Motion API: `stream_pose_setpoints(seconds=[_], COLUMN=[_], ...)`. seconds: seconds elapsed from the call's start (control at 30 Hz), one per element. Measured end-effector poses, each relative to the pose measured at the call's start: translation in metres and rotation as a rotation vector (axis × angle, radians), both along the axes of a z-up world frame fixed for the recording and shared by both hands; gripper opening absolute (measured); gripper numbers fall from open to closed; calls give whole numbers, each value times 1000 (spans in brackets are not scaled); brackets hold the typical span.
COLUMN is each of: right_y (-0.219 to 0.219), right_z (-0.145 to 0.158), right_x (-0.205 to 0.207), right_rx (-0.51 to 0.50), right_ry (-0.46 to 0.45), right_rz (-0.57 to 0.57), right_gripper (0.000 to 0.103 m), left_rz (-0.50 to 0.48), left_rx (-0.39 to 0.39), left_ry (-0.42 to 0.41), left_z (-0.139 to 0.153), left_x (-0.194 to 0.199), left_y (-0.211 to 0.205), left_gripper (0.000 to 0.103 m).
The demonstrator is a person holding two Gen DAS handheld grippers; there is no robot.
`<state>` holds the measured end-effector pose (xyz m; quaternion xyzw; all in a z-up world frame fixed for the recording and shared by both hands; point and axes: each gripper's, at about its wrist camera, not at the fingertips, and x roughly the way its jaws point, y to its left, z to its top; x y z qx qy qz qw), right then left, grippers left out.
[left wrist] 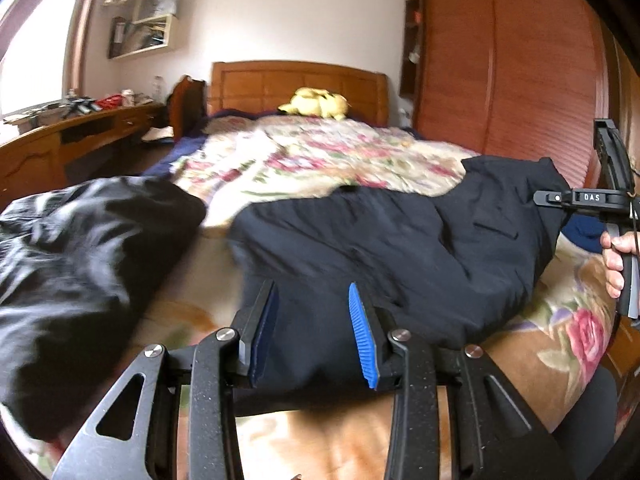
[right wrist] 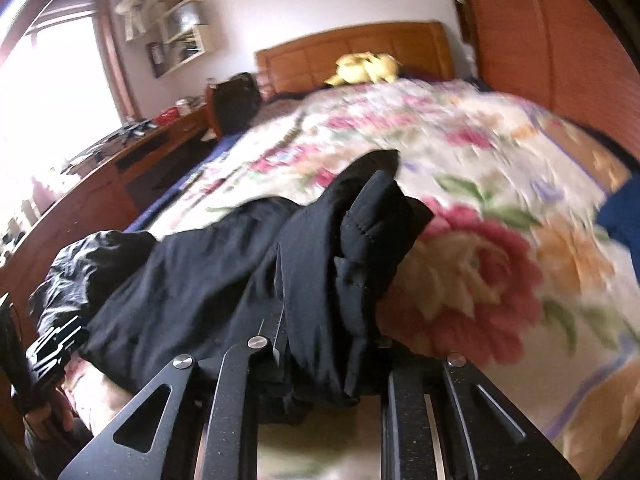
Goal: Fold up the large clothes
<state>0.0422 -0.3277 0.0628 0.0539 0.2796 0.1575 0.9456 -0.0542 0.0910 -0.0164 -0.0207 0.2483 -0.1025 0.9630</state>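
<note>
A large dark navy garment (left wrist: pixel 400 240) lies spread over the foot of the bed. My left gripper (left wrist: pixel 312 292) is shut on its near edge, with cloth bunched between the blue pads (left wrist: pixel 362 332) and lifted off the blanket. My right gripper (left wrist: pixel 546 197) holds the garment's right corner, which is raised; a hand (left wrist: pixel 616 264) grips its handle. In the right wrist view the garment (right wrist: pixel 240 280) drapes over my right gripper (right wrist: pixel 330 336) and hides its fingertips. The left gripper (right wrist: pixel 52 344) shows at that view's left edge.
A shiny black cloth (left wrist: pixel 80 260) lies heaped to the left on the floral blanket (left wrist: pixel 320 152). A yellow plush toy (left wrist: pixel 316 104) sits by the wooden headboard (left wrist: pixel 300 84). A cluttered desk (left wrist: pixel 80 128) runs along the left, a wardrobe (left wrist: pixel 520 80) along the right.
</note>
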Motion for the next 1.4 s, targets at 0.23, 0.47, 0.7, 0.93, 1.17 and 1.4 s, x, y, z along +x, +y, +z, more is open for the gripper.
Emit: stream_pose_setpoints(seconds=[0.23,0.47,0.7,0.93,1.17,1.4], right_y=[65,120,174,235,252,243], right_z=[19,30,32,-25,-71,-45], right_x=[-3,3,4,6,12,-11], right_rx=[-23,5,1,-39,-101,-92], right_ry=[-62,-120,-137,-16,62,70], right_rz=[139,263,415,592,590,560], right_gripper=[15,14,13,13,14,35], left_rz=[62,104,152,213,244,227], left_rx=[-29,-33,-61,-65,-64,-55], left_ry=[-17,-43,-65,-95,-90,-101], left_z=[5,11,17,23,22,30], left_x=[-11,-20,-26,-38,-37,-41], left_y=[42,68,93,115,122,111], left_gripper=[38,38,38,38,38,38])
